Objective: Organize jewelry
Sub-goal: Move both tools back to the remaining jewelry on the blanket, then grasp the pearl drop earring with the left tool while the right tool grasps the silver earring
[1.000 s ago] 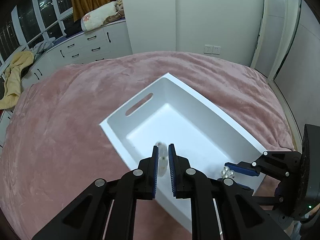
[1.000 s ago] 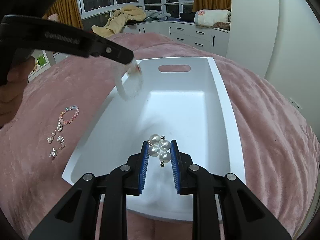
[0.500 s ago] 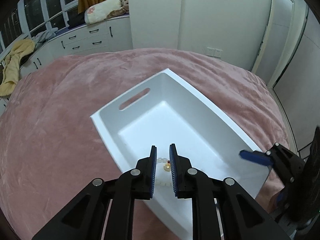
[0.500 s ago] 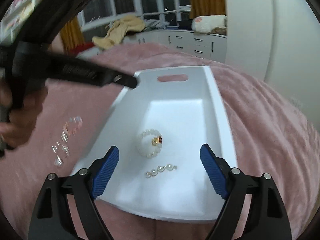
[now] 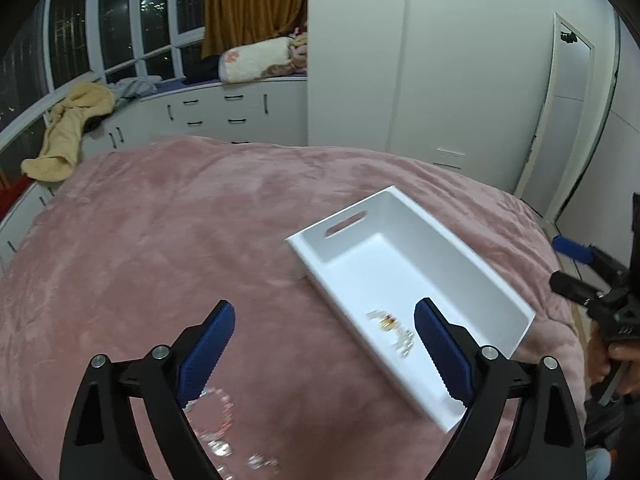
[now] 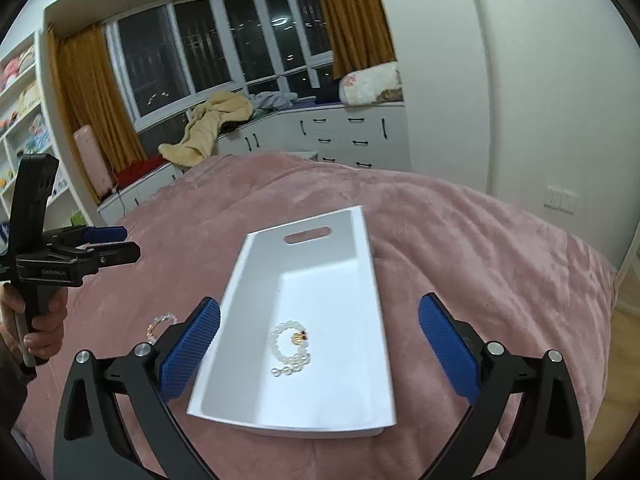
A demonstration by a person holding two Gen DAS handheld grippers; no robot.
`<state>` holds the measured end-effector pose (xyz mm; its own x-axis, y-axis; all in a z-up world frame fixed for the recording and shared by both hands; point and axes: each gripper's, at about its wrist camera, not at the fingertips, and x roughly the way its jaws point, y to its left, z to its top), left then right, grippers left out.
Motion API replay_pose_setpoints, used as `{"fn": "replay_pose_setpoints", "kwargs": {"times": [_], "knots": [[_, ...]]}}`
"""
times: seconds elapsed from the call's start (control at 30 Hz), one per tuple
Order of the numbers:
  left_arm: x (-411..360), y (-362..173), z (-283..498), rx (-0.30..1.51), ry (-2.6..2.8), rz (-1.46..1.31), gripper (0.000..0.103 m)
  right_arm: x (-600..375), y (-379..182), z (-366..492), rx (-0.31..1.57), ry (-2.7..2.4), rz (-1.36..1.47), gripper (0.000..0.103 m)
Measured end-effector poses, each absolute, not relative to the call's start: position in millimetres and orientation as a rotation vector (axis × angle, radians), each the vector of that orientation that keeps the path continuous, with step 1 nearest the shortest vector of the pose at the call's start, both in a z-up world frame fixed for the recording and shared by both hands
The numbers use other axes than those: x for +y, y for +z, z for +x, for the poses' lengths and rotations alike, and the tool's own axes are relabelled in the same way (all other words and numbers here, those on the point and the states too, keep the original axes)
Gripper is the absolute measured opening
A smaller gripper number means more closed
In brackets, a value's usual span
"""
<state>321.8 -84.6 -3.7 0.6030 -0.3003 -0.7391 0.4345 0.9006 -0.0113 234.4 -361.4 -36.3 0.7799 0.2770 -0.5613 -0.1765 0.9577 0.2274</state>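
Both pieces have just been dropped: the pearl bracelet (image 6: 289, 340) and pearl earring (image 6: 291, 368) now lie in the white tray (image 6: 370, 320) on the bed. Left hand-held gripper (image 5: 322, 356) and right hand-held gripper (image 6: 319, 354), emptied, stand spread wide; more jewelry (image 5: 218, 412) waits left on the blanket.

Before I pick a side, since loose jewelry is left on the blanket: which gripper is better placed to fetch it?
Left. The left gripper hangs open just above the pink bead bracelet beside the white tray; the open right gripper faces the tray.
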Motion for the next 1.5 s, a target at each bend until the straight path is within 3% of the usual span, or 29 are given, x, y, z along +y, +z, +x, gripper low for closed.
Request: {"fn": "replay_pose_setpoints", "kwargs": {"times": [0.3, 0.6, 1.13, 1.3, 1.43, 1.5], "knots": [[0, -14, 284, 0.826, -0.334, 0.174, 0.092, -264, -25, 200, 0.611, 0.35, -0.006, 0.098], [69, -42, 248, 0.864, -0.292, 0.125, 0.092, -175, -54, 179, 0.642, 0.448, -0.112, 0.098], [88, -152, 233, 0.999, -0.308, 0.117, 0.092, -76, -146, 174, 0.788, 0.582, -0.199, 0.097], [88, -180, 243, 1.037, -0.301, 0.122, 0.082, -64, -176, 190, 0.852, 0.618, -0.159, 0.082], [90, -196, 250, 1.06, -0.302, 0.098, 0.071, -53, -200, 203, 0.899, 0.643, -0.17, 0.065], [88, -203, 252, 1.065, -0.287, 0.109, 0.066, -52, -208, 205, 0.904, 0.644, -0.171, 0.062]]}}
